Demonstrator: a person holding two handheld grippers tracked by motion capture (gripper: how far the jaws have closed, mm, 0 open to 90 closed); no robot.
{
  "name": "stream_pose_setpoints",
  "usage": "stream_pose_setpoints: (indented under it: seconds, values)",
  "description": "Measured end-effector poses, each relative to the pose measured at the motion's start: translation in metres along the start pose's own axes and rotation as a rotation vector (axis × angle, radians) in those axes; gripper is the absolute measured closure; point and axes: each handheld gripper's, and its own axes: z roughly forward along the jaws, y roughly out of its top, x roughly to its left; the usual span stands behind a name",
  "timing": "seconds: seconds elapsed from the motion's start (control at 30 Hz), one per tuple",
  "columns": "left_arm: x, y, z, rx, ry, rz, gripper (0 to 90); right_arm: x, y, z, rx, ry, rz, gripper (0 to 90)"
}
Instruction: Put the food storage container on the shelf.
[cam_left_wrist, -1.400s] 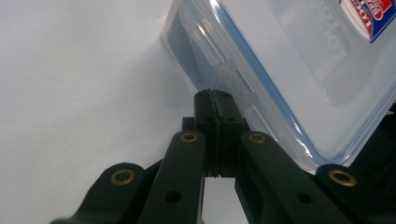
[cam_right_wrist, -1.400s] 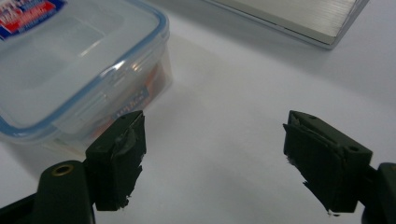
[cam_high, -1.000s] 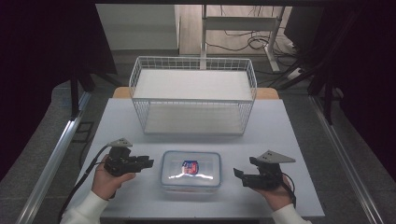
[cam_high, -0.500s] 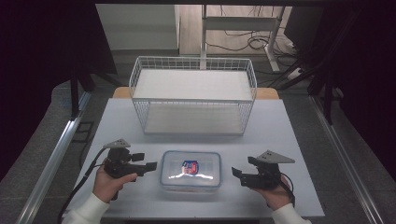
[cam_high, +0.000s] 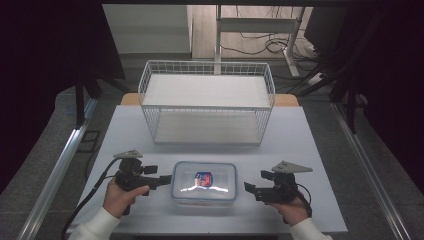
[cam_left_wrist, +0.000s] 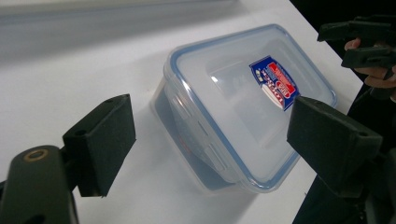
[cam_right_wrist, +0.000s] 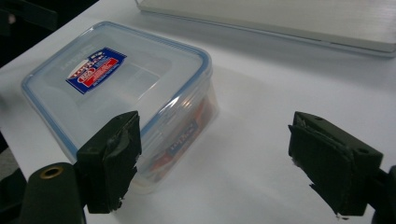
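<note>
Now, surface: we see a big white surface (cam_high: 125, 135) that carries all the things.
Basket: a white wire basket (cam_high: 207, 102) stands at the far side of the surface, well apart from our hands.
Box: a see-through plastic box (cam_high: 204, 182) sits flat near our edge of the surface, between our two tools. Its lid is on, with a blue rim all around and a red and blue sticker (cam_high: 202, 179) on top.
Left gripper (cam_high: 161, 182): we hold it just beside the left end of the box. From the high view it looks close to the box wall, but we cannot tell if it touches. Its fingers (cam_left_wrist: 100, 142) are spread wide and hold nothing.
Right gripper (cam_high: 250, 190): we hold it near the right end of the box, with a small gap of bare surface between them. Its fingers (cam_right_wrist: 112, 156) are spread wide too, and nothing is in them.
</note>
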Motion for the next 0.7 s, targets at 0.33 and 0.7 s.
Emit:
stream_pose_setpoints:
  seconds: [0.33,0.7]
  values:
    - [0.013,0.001,0.028,0.063,-0.094,-0.092,14.8,0.005,0.000,0.009,0.046,0.055,0.023,15.1]
    - [0.023,-0.006,0.043,0.136,-0.179,-0.166,15.8,0.008,0.002,0.016,0.067,0.087,0.052,11.4]
